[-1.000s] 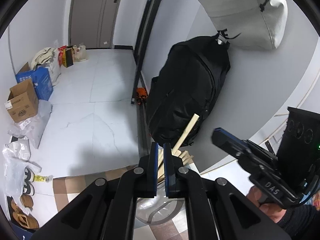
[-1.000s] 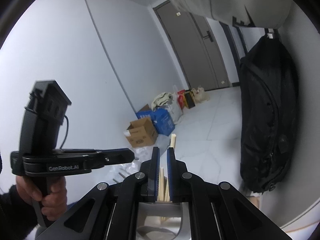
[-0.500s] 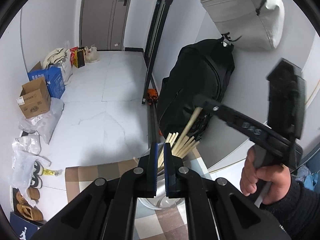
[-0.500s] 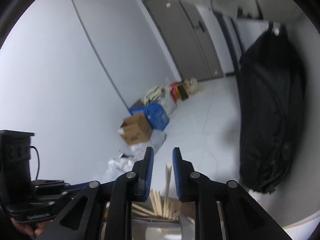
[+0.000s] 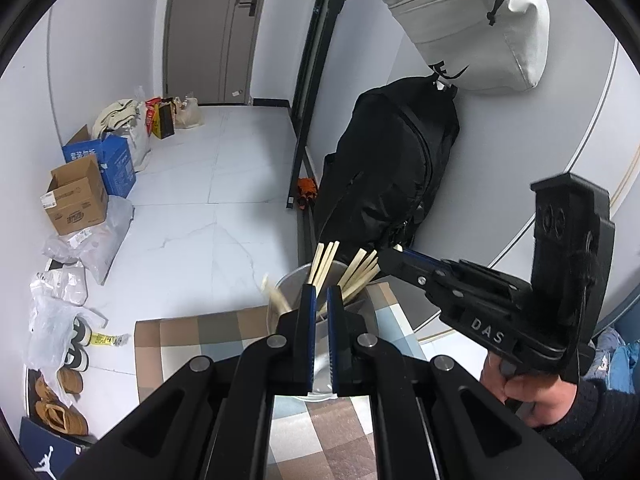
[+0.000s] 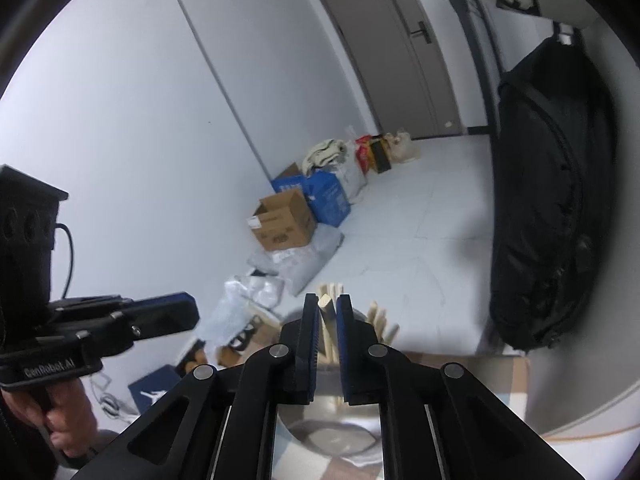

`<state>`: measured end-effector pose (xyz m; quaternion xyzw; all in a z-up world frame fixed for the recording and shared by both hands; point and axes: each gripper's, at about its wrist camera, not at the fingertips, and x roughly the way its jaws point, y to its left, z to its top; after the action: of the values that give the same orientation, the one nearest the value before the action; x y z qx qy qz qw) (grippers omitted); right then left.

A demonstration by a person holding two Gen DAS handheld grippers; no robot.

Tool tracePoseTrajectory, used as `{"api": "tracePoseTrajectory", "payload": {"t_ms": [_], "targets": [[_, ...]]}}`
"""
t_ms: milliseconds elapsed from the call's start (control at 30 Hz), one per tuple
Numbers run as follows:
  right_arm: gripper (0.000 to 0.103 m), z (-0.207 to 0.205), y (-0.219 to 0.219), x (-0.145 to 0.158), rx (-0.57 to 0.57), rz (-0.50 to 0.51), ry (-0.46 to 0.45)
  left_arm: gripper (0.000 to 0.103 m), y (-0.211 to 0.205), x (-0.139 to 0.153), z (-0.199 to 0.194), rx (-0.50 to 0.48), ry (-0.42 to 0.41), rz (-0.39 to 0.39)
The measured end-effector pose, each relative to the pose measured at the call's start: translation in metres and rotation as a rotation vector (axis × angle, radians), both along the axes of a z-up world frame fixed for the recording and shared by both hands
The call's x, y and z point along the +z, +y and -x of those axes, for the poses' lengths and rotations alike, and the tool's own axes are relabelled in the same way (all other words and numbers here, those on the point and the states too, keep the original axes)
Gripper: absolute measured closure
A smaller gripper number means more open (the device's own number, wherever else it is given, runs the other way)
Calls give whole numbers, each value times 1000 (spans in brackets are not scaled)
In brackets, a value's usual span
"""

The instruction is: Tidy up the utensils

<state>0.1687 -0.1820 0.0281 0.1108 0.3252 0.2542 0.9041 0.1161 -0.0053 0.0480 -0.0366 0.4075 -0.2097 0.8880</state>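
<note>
A metal cup [image 5: 290, 280] stands on a checked tablecloth [image 5: 192, 332] with several wooden chopsticks [image 5: 325, 260] upright in it. My left gripper [image 5: 318, 290] is shut just in front of the cup, and I see nothing between its pads. My right gripper [image 6: 328, 300] hangs over the cup [image 6: 332, 428]; its jaws are opening. One chopstick [image 6: 325, 305] rises between them, leaning on the left pad and free of the right. In the left wrist view the right gripper [image 5: 386, 258] reaches in from the right above the rim. The right wrist view shows the left gripper [image 6: 188, 314] at the left.
A black backpack [image 5: 392, 168] hangs on the wall past the table's far edge, a white bag [image 5: 472, 28] above it. On the floor to the left lie a cardboard box [image 5: 76, 200], a blue box [image 5: 108, 164], plastic bags and shoes [image 5: 68, 400].
The long chopstick that stuck up above the left fingers has gone down among the others in the cup. The right gripper has sunk onto the cup; a chopstick top now sits between its fingers.
</note>
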Motion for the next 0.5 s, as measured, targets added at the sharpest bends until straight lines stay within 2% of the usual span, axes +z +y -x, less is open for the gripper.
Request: {"api": "tracePoseTrajectory", "payload": {"t_ms": [33, 67, 100, 200, 267, 367, 400, 500], "targets": [[82, 4, -2, -1, -7, -1, 2, 101, 1, 0, 3, 10, -3, 0], [76, 8, -4, -1, -20, -3, 2, 95, 1, -1, 6, 20, -3, -3], [66, 13, -8, -1, -37, -13, -1, 83, 1, -2, 9, 30, -4, -6], [59, 26, -18, 2, -72, -41, -17, 60, 4, 0, 24, 70, -52, 6], [59, 37, -24, 3, -88, -48, -19, 52, 5, 3, 32, 105, -84, -2], [51, 61, -34, 7, -112, -66, -52, 48, 7, 6, 47, 154, -136, -20], [44, 66, -35, 10, -118, -72, -69, 43, 8, 8, 51, 166, -151, -28], [29, 91, -38, 18, -130, -77, -123, 36, 9, 11, 66, 206, -199, -40]]}}
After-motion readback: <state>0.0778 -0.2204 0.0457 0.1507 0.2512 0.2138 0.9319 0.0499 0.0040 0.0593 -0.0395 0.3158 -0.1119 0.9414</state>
